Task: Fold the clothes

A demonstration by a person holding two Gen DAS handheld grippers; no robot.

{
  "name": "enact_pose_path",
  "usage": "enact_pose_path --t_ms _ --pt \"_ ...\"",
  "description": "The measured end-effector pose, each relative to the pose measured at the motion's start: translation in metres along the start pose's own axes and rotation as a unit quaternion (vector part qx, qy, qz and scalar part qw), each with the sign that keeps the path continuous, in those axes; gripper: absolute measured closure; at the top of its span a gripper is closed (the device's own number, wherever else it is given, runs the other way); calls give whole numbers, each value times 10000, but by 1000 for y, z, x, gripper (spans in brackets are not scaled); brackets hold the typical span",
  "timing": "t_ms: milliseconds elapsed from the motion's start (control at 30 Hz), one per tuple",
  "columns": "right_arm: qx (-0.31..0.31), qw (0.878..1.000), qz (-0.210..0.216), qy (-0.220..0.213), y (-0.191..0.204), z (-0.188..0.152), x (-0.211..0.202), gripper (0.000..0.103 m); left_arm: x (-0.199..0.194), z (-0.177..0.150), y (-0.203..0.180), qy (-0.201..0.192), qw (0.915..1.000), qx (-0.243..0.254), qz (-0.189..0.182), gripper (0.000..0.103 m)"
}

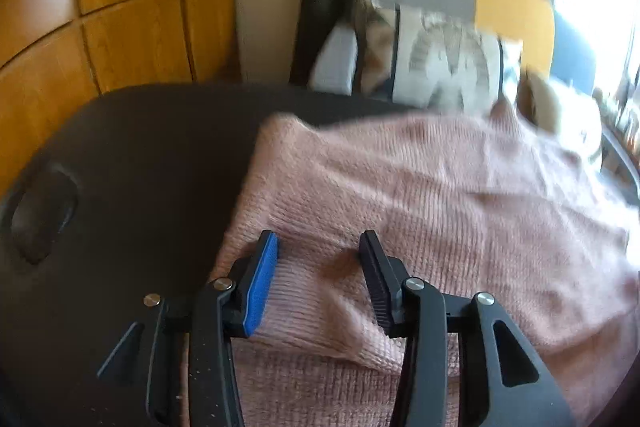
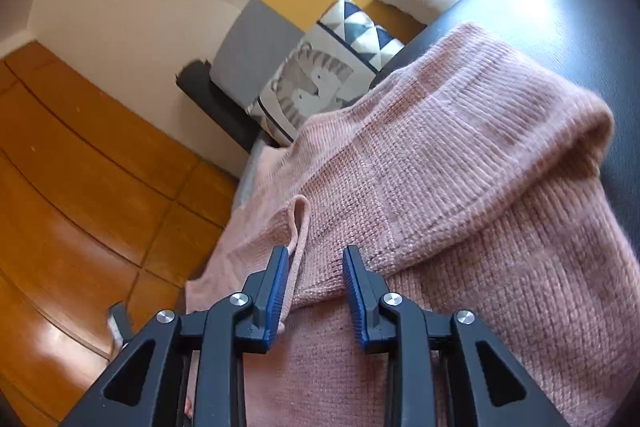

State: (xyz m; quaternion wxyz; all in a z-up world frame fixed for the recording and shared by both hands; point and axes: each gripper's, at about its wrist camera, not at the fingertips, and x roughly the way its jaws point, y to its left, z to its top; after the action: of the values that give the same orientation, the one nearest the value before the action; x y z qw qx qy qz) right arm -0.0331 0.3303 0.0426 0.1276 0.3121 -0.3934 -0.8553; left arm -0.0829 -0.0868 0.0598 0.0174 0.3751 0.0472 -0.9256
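Pink knit sweater (image 1: 420, 187) spread on dark table (image 1: 140, 155), mid-fold: left gripper (image 1: 320, 259) open above the fabric, right gripper (image 2: 316, 267) pinching a folded edge; next, carry that edge across.

Pink ribbed knit sweater (image 2: 460, 163) on a black table (image 1: 140, 155); orange-brown floor tiles (image 2: 80, 167).

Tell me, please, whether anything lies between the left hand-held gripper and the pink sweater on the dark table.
Nothing visible does. The left hand-held gripper stands directly over the pink sweater, fingers apart, with only knit between them. The dark table beside it is bare.
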Motion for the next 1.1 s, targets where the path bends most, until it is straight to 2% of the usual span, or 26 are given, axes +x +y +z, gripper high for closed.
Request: enact_pose_path --t_ms 67,133,233,300,367,433,500,567,633,700,867,933,967,1000,1033,1067,1100 --pt "-231 9996 117 131 11 8 4 75 -2 2 6 -26 9999 -120 -66 56" --pt "-473 9982 62 376 25 16 14 75 -11 0 9 -266 9995 -176 -57 56" --pt "-560 9907 -466 1148 32 20 42 75 -21 0 11 -528 9983 -222 -53 56" --pt "-718 9873 -558 1304 34 17 52 75 -24 0 12 -619 9977 -243 -86 56" --pt "-961 9851 -644 1273 39 15 54 75 -24 0 13 -652 9974 -272 -113 56" --pt "-1301 9793 -873 1284 49 14 55 95 -18 7 10 -656 9973 -319 -121 56" --pt "-1586 9743 -997 1251 63 19 56 96 -21 6 14 -715 9966 -382 -139 56" --pt "-1933 9698 -1077 1028 83 30 55 97 -21 6 15 -752 9961 -430 -157 56" --pt "-2379 9603 -1223 796 102 39 56 97 -20 5 17 -674 9965 -458 -159 56" --pt "-2660 9497 -1456 777 107 44 62 97 -13 5 17 -504 9975 -476 -150 56" --pt "-2190 9505 -1767 1321 64 43 95 97 -4 1 23 -245 9978 -621 -50 56" --pt "-2062 9606 -1474 1138 53 44 90 94 0 0 26 -174 9973 -708 25 56" --pt "-2013 9620 -1461 1128 51 46 87 93 1 -1 28 -142 9970 -753 60 56" --pt "-1957 9630 -1513 1069 50 47 83 90 3 -2 29 -108 9968 -787 79 56" --pt "-1903 9627 -1719 870 52 50 74 84 3 -3 29 -89 9967 -799 76 55" --pt "-1883 9615 -1914 586 56 51 65 82 4 -3 30 -70 9967 -810 73 53" --pt "-1929 9625 -1867 388 64 49 58 81 4 -4 30 -51 9966 -821 69 53"
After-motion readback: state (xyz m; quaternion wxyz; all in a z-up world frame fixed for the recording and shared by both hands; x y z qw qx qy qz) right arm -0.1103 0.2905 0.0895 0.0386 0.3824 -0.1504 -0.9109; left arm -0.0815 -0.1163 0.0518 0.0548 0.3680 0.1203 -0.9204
